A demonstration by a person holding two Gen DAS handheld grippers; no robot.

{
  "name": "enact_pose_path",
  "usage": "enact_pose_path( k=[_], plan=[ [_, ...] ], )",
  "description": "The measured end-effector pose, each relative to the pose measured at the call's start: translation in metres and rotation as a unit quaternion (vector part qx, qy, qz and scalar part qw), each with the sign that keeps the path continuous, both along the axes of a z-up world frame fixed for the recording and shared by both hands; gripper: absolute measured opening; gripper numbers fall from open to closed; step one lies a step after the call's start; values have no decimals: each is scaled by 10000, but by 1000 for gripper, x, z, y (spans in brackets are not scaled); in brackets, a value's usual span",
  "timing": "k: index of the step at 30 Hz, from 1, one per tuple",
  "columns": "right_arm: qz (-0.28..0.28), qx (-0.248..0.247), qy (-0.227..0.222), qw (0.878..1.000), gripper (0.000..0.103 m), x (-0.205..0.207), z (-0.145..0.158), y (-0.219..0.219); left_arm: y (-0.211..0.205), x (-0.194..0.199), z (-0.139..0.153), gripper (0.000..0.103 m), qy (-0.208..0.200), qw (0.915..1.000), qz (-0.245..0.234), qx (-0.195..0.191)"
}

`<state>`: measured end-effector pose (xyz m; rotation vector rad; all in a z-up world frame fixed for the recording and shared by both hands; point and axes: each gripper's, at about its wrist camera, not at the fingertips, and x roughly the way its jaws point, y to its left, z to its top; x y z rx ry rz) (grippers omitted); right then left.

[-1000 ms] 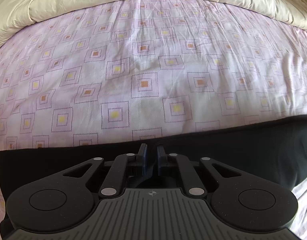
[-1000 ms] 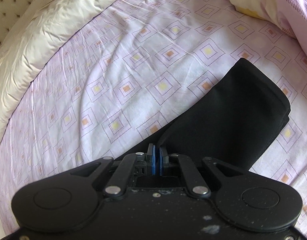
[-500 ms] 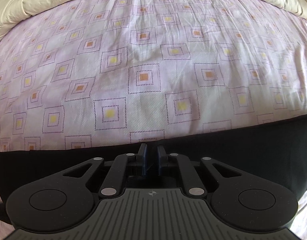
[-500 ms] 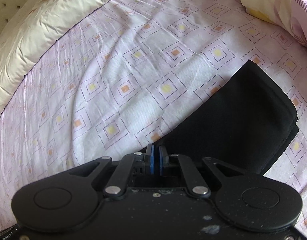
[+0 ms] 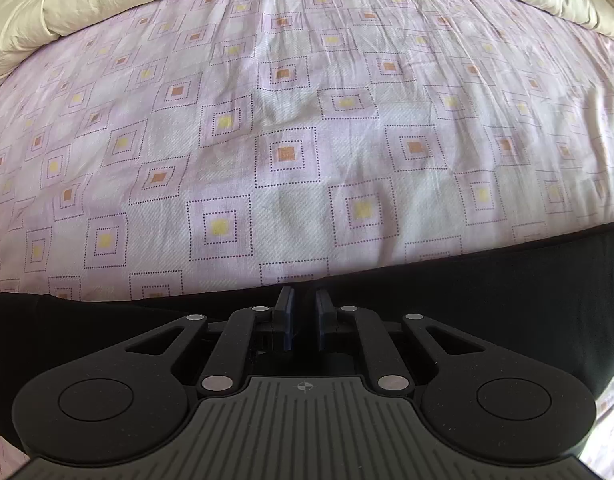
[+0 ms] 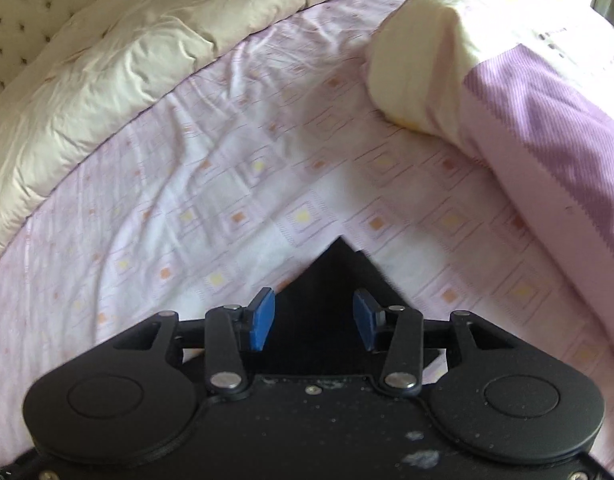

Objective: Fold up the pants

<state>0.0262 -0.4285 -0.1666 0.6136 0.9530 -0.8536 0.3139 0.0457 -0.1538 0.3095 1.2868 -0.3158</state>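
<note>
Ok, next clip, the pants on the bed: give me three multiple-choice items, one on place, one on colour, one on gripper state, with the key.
1. Where do the pants lie?
A. on the patterned sheet
B. on a wooden floor
C. on a chair

2. What colour are they?
A. white
B. black
C. red

3. How is the right gripper?
A. shut on the cream duvet
B. out of view
C. open

Key: A, sheet shows all around the cloth; B, the fabric is black in both views; C, its blue pads stand wide apart over the pants' corner. The left gripper has only a narrow gap.
</note>
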Motion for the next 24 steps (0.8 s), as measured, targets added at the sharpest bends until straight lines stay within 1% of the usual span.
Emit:
enact_pose_path(
  k=[3,6,7,8,10,12,15,17,20,22,24],
  plan=[
    [255,20,316,9992,48,-9,-12,-13,1,0,0,12,32,10000,2,-7],
    [353,120,326,9988,48,-12,-16,-17,4,-2,2,12,41,10000,40,20],
    [385,174,284,9987,42,-12,-16,-16,6,-3,2,12,33,10000,44,48],
    [415,225,265,9985,24,-11,-15,-14,7,-5,3,12,25,10000,48,82],
    [557,347,330,9973,4,-8,-16,-9,10,-7,3,12,19,9999,49,140],
    [753,490,357,9953,4,-4,-17,0,14,-8,3,12,45,9999,89,123],
    [907,305,633,9934,4,1,-17,11,17,-4,3,12,127,9999,109,37],
    [761,157,782,9939,3,0,-19,10,15,-1,3,12,151,9999,61,16],
    [502,226,870,9947,3,-2,-26,0,8,3,5,12,138,9998,-135,65],
    [524,160,980,9937,3,1,-27,0,5,1,7,12,71,9997,-238,44],
    [596,85,1130,9918,3,6,-28,2,5,1,11,12,-37,9997,-228,-54]
  ],
)
